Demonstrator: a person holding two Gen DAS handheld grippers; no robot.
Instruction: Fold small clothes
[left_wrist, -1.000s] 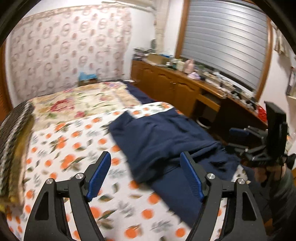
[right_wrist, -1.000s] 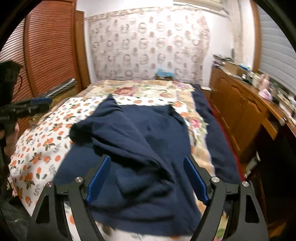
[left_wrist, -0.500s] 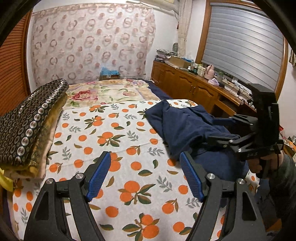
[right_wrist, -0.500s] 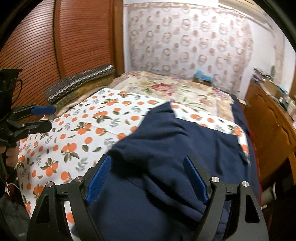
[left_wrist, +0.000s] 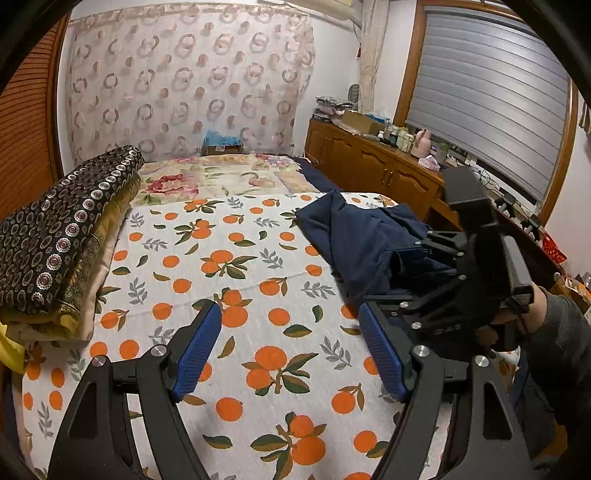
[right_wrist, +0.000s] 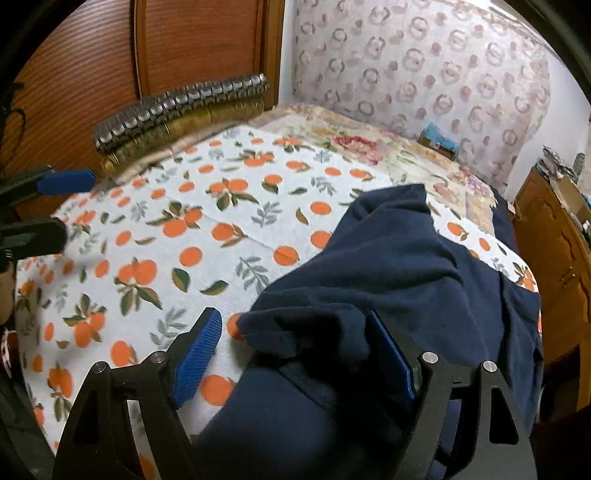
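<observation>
A navy garment (right_wrist: 399, 266) lies rumpled and unfolded on the right side of a bed (left_wrist: 229, 280) spread with an orange-print sheet, one bunched edge heaped toward the near end and the rest trailing toward the bed's right side. The right tool (right_wrist: 295, 354) hangs low over that bunched edge with its jaws spread wide; dark cloth sits between the blue pads, but nothing shows them pressing on it, so the tool appears released, not gripping. The left tool (left_wrist: 291, 350), likewise released and empty, hovers over bare sheet well to the left of the garment, blue pads apart with only printed oranges between them. In the left wrist view the right tool and the person's hand (left_wrist: 517, 314) on its handle sit over the garment's near end.

Judging by the heap, the work looks to be at its opening step: reaching for the cloth before any fold is made. The next move likely calls for the right tool to close on a single clear edge or corner, not a thick bunch, while the left tool crosses to a matching corner so the garment can be lifted and spread flat. A folded patterned blanket (left_wrist: 55, 236) stacked along the bed's left edge leaves the middle free for that.
</observation>
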